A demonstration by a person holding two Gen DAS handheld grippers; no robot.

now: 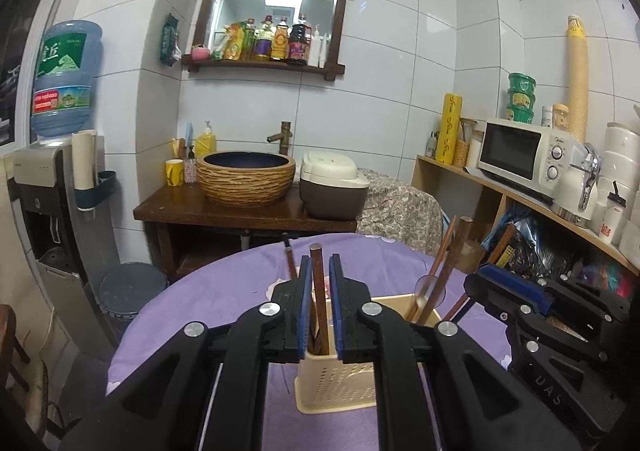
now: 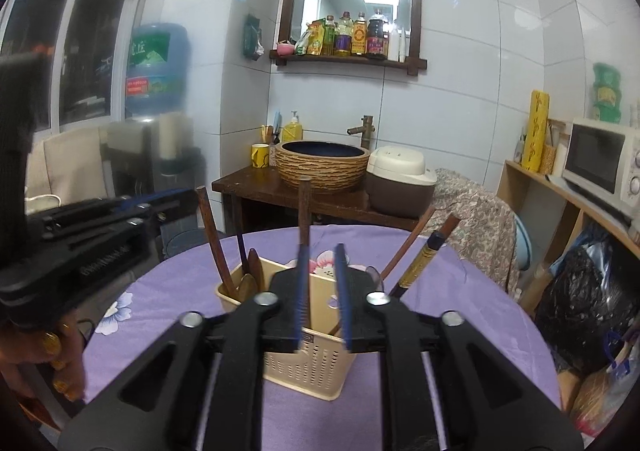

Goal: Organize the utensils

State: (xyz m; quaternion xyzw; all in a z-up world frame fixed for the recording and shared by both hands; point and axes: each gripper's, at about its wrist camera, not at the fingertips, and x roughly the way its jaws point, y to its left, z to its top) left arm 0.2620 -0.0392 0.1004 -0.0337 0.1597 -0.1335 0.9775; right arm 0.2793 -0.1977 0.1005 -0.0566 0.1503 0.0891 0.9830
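Note:
A beige perforated utensil holder stands on the purple flowered tablecloth. My left gripper hovers over its left compartment. A brown wooden stick stands upright in the holder between the blue pads, with a thin gap beside it. My right gripper is open over the holder's middle, and a second brown stick rests along its left pad. More wooden spoons and chopsticks lean in the outer compartments. Each gripper also shows in the other's view, the right and the left.
Behind the table are a dark wooden counter with a woven basin and a rice cooker. A shelf with a microwave runs along the right, and a water dispenser and bin stand at the left. A person's hand holds the left gripper.

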